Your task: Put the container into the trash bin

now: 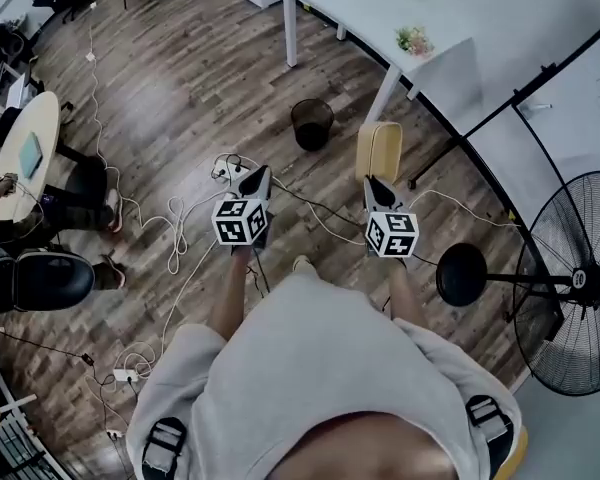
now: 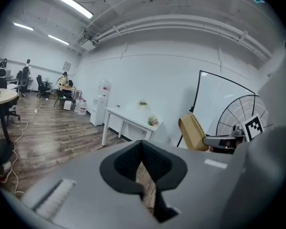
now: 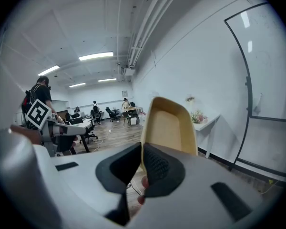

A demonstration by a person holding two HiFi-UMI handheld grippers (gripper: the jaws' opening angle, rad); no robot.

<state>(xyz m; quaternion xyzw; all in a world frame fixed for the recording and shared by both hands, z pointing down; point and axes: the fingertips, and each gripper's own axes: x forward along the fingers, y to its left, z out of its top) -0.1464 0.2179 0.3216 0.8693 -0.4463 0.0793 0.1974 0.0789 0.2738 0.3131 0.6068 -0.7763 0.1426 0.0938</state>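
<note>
A tan, tray-shaped container (image 1: 379,151) hangs in the air ahead of me over the wood floor. My right gripper (image 1: 373,180) is shut on its near rim. In the right gripper view the container (image 3: 169,128) stands up between the dark pads (image 3: 157,163) of the right gripper (image 3: 141,149). The black mesh trash bin (image 1: 312,124) stands on the floor beyond and a little left of the container. My left gripper (image 1: 257,180) is held beside the right one, its jaws together on nothing. The left gripper view shows the left gripper (image 2: 142,144) with its tips meeting, and the container (image 2: 193,132) off to the right.
A white table (image 1: 380,18) with a small plant stands just behind the bin. A standing fan (image 1: 580,283) and its round black base (image 1: 461,273) are at the right. Cables (image 1: 180,228) trail over the floor on the left, near a seated person (image 1: 80,193) and a round table (image 1: 25,153).
</note>
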